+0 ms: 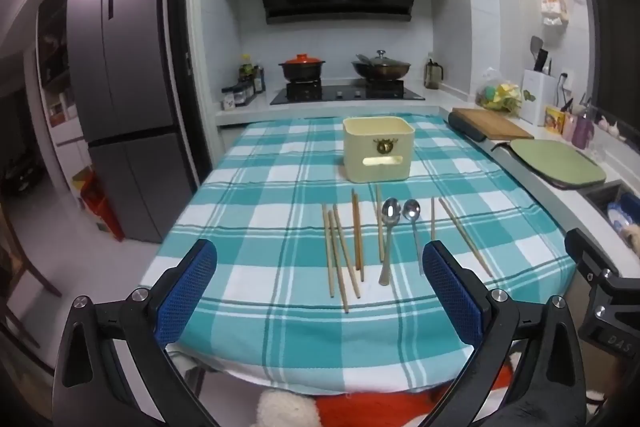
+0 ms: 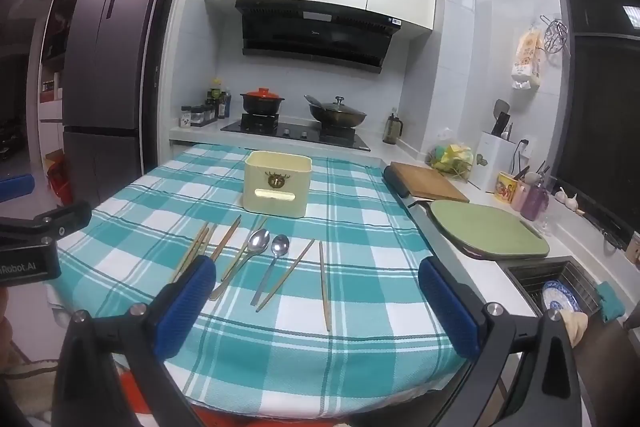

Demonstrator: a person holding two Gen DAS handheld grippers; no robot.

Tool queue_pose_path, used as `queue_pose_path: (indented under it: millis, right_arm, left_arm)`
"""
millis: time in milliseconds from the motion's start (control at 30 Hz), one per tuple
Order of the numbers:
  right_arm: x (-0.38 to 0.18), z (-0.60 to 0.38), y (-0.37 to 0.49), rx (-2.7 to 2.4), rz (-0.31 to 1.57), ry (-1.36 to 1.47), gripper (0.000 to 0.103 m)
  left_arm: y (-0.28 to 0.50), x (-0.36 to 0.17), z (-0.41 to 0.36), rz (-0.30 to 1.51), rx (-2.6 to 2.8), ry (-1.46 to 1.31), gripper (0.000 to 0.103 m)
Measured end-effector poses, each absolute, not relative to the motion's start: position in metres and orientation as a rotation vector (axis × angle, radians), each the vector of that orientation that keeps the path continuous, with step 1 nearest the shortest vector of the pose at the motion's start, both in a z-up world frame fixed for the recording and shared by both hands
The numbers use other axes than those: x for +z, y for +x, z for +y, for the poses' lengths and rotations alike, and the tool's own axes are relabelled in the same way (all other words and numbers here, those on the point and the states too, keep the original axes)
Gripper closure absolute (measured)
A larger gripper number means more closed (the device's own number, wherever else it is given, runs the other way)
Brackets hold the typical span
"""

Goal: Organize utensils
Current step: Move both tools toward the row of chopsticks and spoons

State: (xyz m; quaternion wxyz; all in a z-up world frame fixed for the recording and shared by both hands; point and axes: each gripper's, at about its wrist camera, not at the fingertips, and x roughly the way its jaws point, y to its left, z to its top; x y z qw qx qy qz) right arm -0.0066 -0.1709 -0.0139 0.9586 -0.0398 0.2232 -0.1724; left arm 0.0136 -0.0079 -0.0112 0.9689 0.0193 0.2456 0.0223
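Note:
Several wooden chopsticks (image 1: 340,259) and two metal spoons (image 1: 389,239) lie in a row on a table with a teal checked cloth (image 1: 260,187). A cream utensil box (image 1: 377,149) stands upright behind them, its top open. The same chopsticks (image 2: 325,285), spoons (image 2: 276,263) and box (image 2: 277,184) show in the right wrist view. My left gripper (image 1: 320,295) is open and empty, above the table's near edge in front of the utensils. My right gripper (image 2: 318,307) is open and empty, above the near edge, right of the left gripper.
A counter runs along the right with a wooden board (image 2: 428,181), a green cutting board (image 2: 488,231) and a sink (image 2: 560,291). A stove with two pots (image 1: 344,91) stands behind the table. A grey fridge (image 1: 120,87) stands at the left.

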Motion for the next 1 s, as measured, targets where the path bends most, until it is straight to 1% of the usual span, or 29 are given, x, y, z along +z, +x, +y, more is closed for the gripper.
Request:
queue_pose_path:
  millis: [333,767,1000]
  right_arm:
    - [-0.011,-0.180,-0.008,-0.369,0.470,-0.072,0.000]
    - [-0.022,-0.190,0.002,-0.398,0.497,-0.049,0.000]
    - [-0.029,-0.198,0.014,-0.406,0.547,-0.046,0.000]
  left_arm:
    - [0.016,-0.014,-0.013,0.505,0.038,0.054,0.001]
    - [0.027,-0.017,-0.020,0.521,0.010,0.069,0.001]
    - [0.042,-0.020,-0.021,0.517,0.007,0.063,0.001]
